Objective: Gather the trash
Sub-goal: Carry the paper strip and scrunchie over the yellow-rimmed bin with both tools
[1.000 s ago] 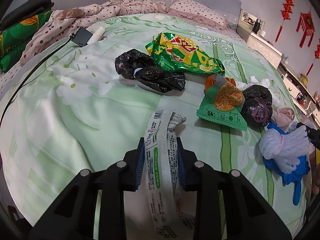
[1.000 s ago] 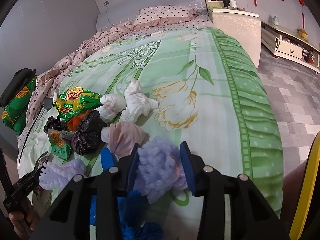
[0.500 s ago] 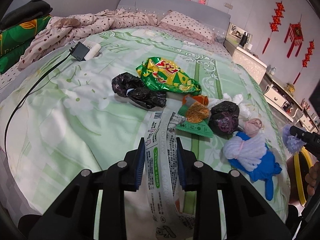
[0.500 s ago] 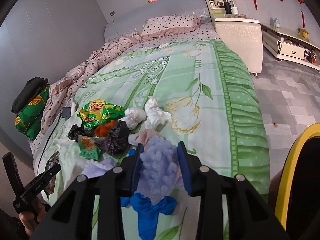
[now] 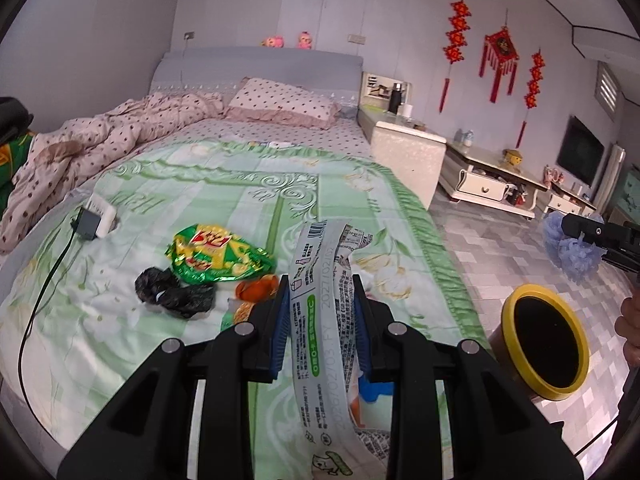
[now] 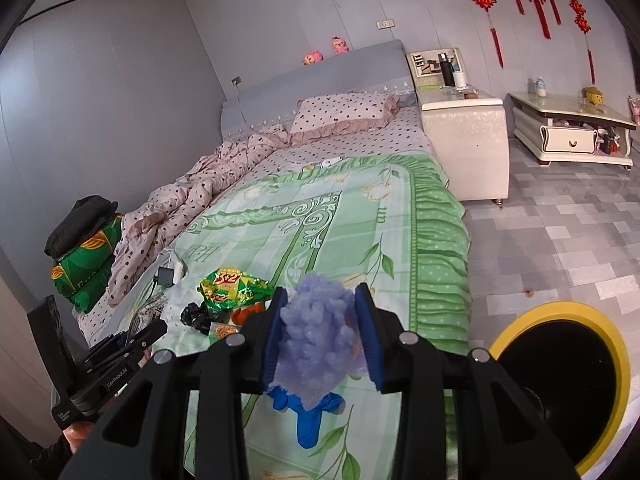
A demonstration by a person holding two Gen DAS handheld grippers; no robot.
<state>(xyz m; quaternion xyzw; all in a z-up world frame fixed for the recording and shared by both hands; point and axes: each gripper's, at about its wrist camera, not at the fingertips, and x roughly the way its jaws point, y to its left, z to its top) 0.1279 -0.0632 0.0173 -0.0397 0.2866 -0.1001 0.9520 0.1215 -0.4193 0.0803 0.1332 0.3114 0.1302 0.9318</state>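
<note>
A white printed wrapper (image 5: 322,320) is clamped in the left gripper (image 5: 321,318) above the bed (image 5: 200,200); a lilac foam wad (image 6: 318,340), possibly packing material, is pinched by the right gripper (image 6: 320,338) beside the bed's edge, near the yellow-rimmed bin (image 6: 560,392).

Pale grey-lilac walls (image 6: 120,100) enclose a bed with a grey padded headboard (image 5: 256,66) at twelve o'clock; a cream bedside cabinet (image 6: 464,136) stands at one o'clock, red knotted hangings (image 5: 500,52) above at two, grey tiled floor (image 6: 560,240) at three
</note>
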